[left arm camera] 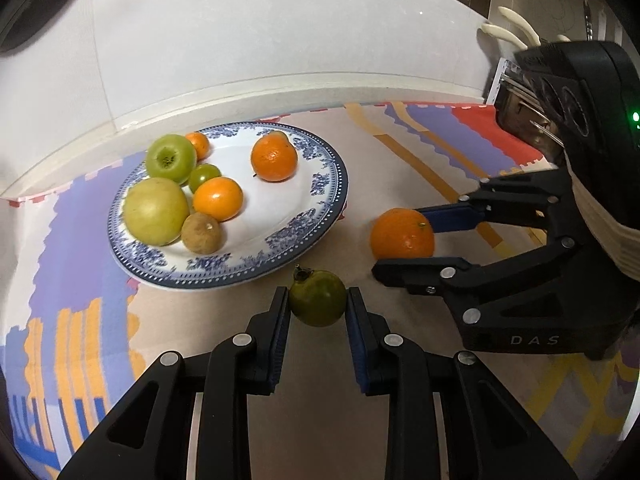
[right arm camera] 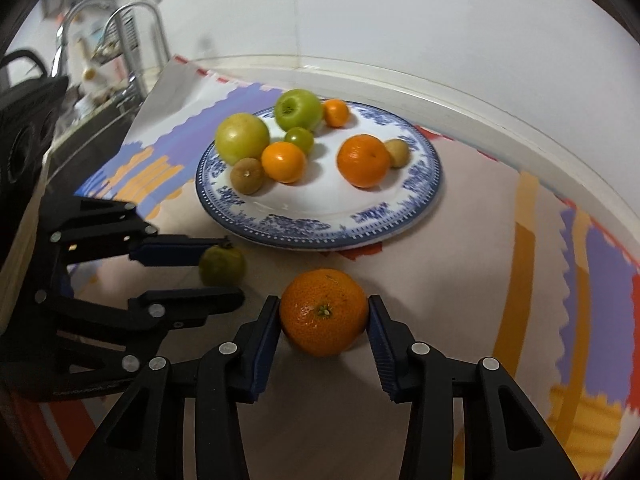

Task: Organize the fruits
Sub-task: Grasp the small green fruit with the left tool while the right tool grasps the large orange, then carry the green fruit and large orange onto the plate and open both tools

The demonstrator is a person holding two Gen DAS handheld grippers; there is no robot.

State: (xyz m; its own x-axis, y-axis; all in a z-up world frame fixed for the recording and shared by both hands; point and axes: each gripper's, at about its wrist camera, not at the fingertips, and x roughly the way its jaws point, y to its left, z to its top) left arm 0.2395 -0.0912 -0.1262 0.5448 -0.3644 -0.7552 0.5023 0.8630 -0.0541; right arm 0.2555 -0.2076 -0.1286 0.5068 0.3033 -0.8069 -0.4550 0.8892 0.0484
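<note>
Left claw (left arm camera: 318,306) clamps the green fruit (left arm camera: 317,301), right claw (right arm camera: 324,320) clamps the orange (right arm camera: 323,311); both sit on the counter (left arm camera: 400,184) beside the plate (left arm camera: 328,184). Paired grips likely suit loading both onto it together.

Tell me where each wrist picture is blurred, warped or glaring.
Left wrist view: sharp on the plate, fisheye bends the wall ledge, and a green light glares at right. Right wrist view: softer overall, the rack at top left smeared, and the orange in focus.
</note>
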